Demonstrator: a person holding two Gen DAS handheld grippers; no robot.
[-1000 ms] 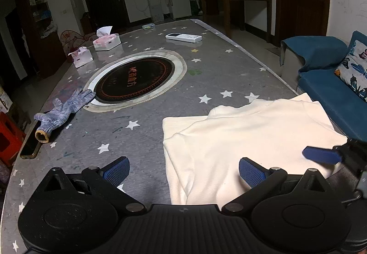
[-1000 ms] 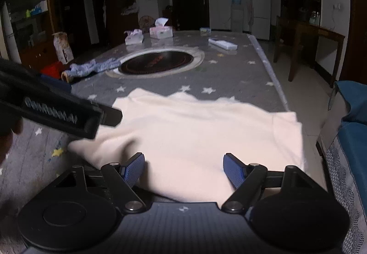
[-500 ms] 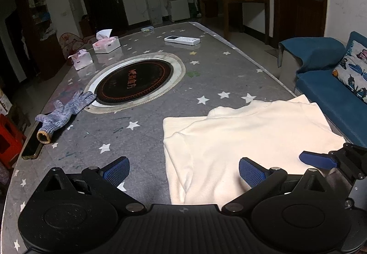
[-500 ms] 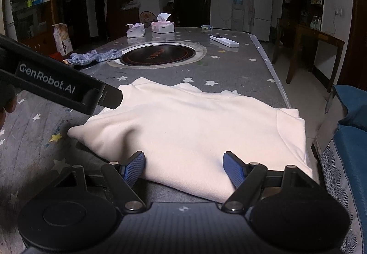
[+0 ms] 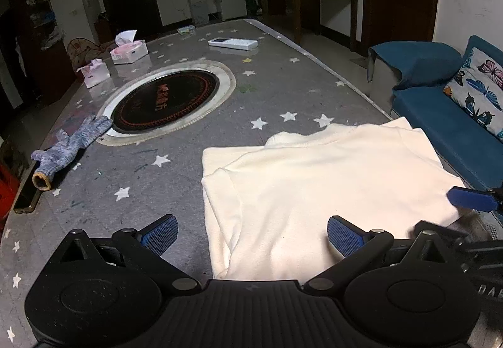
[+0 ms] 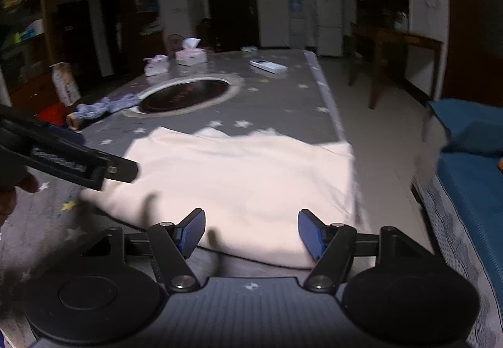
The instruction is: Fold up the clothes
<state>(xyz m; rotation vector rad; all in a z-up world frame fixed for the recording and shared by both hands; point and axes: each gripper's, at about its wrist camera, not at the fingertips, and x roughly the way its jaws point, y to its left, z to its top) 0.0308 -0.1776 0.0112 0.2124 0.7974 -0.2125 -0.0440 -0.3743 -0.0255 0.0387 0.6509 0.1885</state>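
The cream top [image 5: 330, 178] lies flat on the near end of the grey star table [image 5: 276, 90], close to the table's right edge. It looks partly folded, with one layer lying over another along its left side. The near hem is just in front of both claws.

The left gripper [image 5: 251, 231] has its jaws wide apart. One blue pad sits over the bare table and the other over the cloth. Nothing is pinched between them. The right gripper [image 6: 251, 231] hangs over the near edge of the top, and its jaws are closing. The cloth lies below them, but the pads do not look like they are pressing on it yet.

I think the step now is to grab the near hem for the next fold. To do it well, each claw should go low, so one pad slips under the edge and one stays on top. Both claws should pinch all the layers, not just the top one. Then they should lift together and stay even, so the fold comes out straight.

The blue sofa [image 5: 456, 127] is beside the table, so the cloth could slide off that side if pulled too hard. A knit glove [image 5: 69, 146], tissue boxes [image 5: 129, 49] and a remote [image 5: 232, 43] lie farther off, well out of the way.
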